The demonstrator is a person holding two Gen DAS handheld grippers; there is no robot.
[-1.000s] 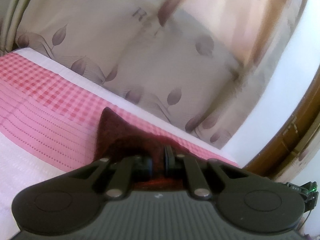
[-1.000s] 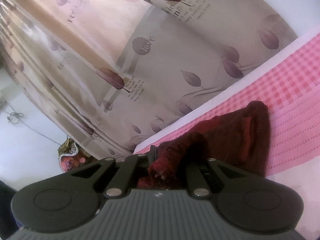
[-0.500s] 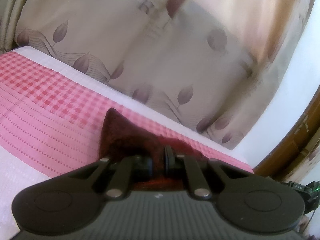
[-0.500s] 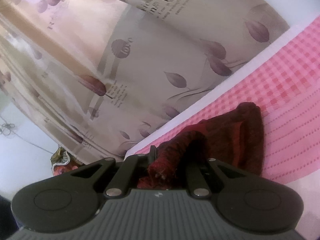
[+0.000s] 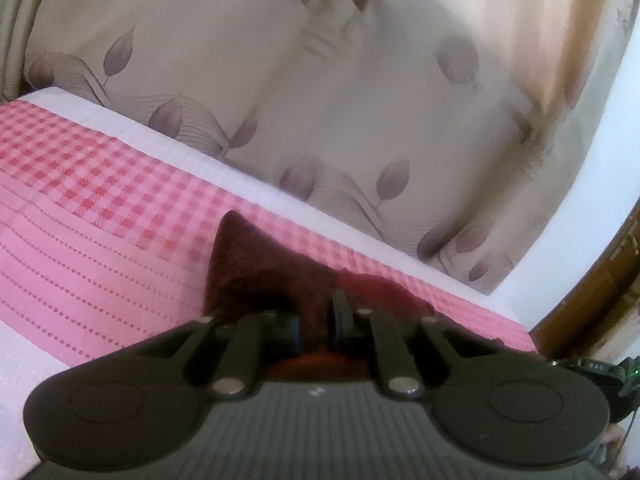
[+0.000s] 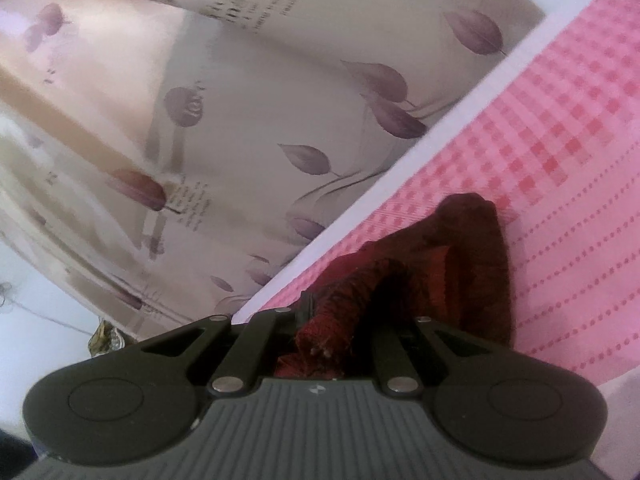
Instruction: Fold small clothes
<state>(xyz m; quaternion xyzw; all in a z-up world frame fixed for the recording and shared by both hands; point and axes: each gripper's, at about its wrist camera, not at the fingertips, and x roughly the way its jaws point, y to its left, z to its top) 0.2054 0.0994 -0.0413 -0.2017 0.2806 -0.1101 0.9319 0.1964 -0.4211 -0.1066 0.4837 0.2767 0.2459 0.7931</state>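
A small dark red knit garment lies on a pink checked and dotted bed cover. My left gripper is shut on one edge of the dark red garment, whose pointed corner sticks up beyond the fingers. In the right wrist view my right gripper is shut on a bunched end of the same dark red garment, which trails off to the right over the bed cover. The fingertips of both grippers are buried in the cloth.
A beige curtain with purple leaf prints hangs right behind the bed's far white edge; it also fills the right wrist view. A brown wooden frame stands at the right. A white wall is at lower left.
Both grippers have moved with the garment held: more bed cover and less curtain show in each view. The grips have not changed.
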